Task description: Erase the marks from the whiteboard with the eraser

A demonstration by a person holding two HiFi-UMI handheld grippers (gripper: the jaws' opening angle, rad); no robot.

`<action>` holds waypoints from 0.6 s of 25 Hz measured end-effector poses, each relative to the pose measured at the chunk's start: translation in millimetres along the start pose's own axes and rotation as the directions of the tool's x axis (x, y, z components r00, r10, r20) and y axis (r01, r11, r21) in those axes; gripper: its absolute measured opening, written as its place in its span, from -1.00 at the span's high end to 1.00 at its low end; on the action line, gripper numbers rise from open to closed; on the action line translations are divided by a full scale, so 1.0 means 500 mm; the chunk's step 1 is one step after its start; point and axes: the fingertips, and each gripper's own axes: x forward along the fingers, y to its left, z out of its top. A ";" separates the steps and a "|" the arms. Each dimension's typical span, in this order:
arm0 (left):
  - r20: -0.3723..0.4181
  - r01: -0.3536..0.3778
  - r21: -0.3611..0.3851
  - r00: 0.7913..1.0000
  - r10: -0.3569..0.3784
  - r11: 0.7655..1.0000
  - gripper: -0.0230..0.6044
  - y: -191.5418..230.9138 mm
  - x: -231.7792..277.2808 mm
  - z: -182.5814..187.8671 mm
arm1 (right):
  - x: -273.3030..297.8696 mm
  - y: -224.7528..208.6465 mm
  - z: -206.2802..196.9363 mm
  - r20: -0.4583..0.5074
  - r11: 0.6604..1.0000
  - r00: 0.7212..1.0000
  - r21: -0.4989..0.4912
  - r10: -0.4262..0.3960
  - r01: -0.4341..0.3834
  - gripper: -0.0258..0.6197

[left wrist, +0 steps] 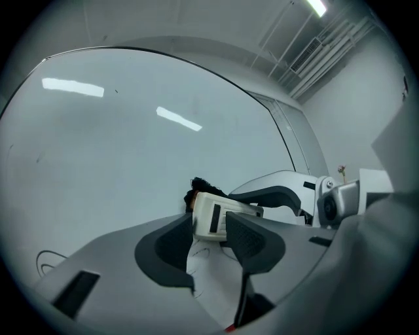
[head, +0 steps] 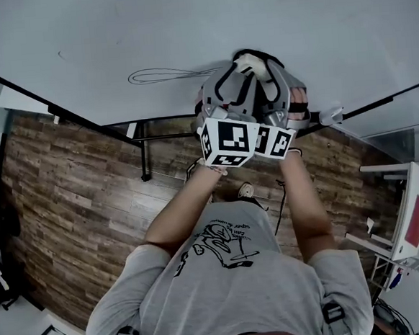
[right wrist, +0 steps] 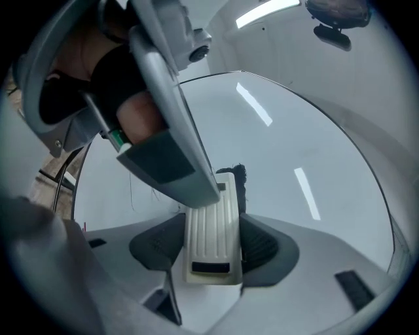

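Eraser: the cream plastic eraser (right wrist: 208, 226) with black felt is up in front of the whiteboard (head: 184, 28), between both tools.
Right gripper: the right gripper (right wrist: 211, 241) has its fingers clamped on the long sides of the eraser, ribbed back toward the camera.
Left gripper: the left gripper (left wrist: 211, 243) has its fingers apart, straddling the eraser's near end; no pad clearly presses on it.
Marks: a thin looped scribble (head: 162, 75) lies on the board to the left of the tools, apart from them.
Handling: probably light, with a stiff shell that will not give under the fingers; the ribs should resist slipping, and the felt is soft.
Where to hold: the plastic sides, leaving the felt free to lie flat on the board.
Risk: a grip near one end may let the eraser twist while wiping.
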 end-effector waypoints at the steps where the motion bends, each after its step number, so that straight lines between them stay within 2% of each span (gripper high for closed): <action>1: -0.001 -0.003 0.002 1.000 0.003 1.000 0.39 -0.001 0.003 0.003 | 0.000 -0.001 -0.001 0.003 1.000 1.000 0.000 -0.003 0.003 0.10; 6: 0.007 0.012 0.001 1.000 -0.012 1.000 0.38 -0.001 0.001 -0.001 | 0.005 0.001 -0.006 0.015 0.999 1.000 0.037 0.007 -0.007 0.12; 15: -0.013 0.009 -0.078 1.000 -0.010 0.997 0.38 0.048 -0.096 -0.065 | 0.012 0.002 -0.005 0.035 0.997 0.999 0.080 -0.010 0.007 0.13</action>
